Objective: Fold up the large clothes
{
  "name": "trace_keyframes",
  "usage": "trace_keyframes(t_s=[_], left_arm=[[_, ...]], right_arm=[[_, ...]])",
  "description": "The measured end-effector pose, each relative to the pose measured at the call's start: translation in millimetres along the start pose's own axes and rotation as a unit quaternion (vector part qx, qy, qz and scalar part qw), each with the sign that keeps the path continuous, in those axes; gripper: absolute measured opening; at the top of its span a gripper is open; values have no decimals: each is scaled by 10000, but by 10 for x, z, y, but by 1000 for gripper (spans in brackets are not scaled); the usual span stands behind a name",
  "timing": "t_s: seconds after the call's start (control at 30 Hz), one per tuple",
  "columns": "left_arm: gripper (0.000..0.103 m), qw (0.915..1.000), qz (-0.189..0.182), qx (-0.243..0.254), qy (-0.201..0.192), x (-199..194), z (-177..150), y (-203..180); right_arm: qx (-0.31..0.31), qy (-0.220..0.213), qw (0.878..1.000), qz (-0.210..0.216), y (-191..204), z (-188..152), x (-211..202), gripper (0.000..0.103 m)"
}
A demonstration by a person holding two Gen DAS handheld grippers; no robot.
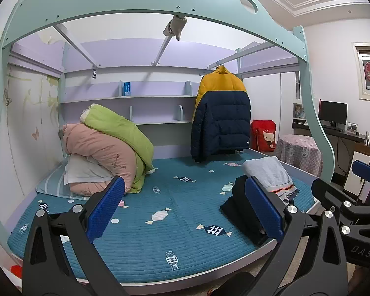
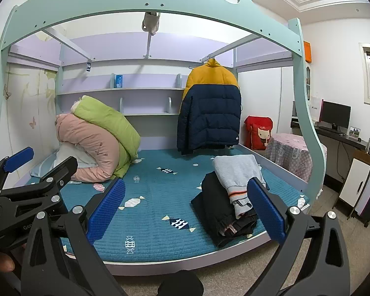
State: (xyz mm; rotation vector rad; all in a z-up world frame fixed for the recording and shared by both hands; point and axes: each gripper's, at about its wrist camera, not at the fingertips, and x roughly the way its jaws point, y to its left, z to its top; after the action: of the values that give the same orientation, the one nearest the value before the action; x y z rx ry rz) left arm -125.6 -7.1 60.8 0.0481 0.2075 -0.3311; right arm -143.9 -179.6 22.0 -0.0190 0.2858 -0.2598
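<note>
Now both tongs, left (image 1: 185,212) and right (image 2: 186,212), released, empty, level, facing bed (image 2: 160,234).

Your 2 wrist views face the bed (image 1: 145,234) from its foot, side by side, sharing mattress, hanging jacket (image 2: 209,108), folded clothes (image 2: 234,185)

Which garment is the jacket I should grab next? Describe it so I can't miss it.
Start at the bed's teal mattress and look to the back, below the rail on the right. The puffer jacket hangs there on a hanger; unlike the folded clothes lying below, it is yellow on top and navy beneath.
</note>
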Motion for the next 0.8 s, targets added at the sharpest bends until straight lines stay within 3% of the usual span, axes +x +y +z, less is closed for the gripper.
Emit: trace_keyframes(t_s=[0.8], left_arm=[[98, 10000, -10, 0, 15, 10, 0, -22]], right_arm=[[16, 6, 10000, -12, -23, 2, -3, 96]])
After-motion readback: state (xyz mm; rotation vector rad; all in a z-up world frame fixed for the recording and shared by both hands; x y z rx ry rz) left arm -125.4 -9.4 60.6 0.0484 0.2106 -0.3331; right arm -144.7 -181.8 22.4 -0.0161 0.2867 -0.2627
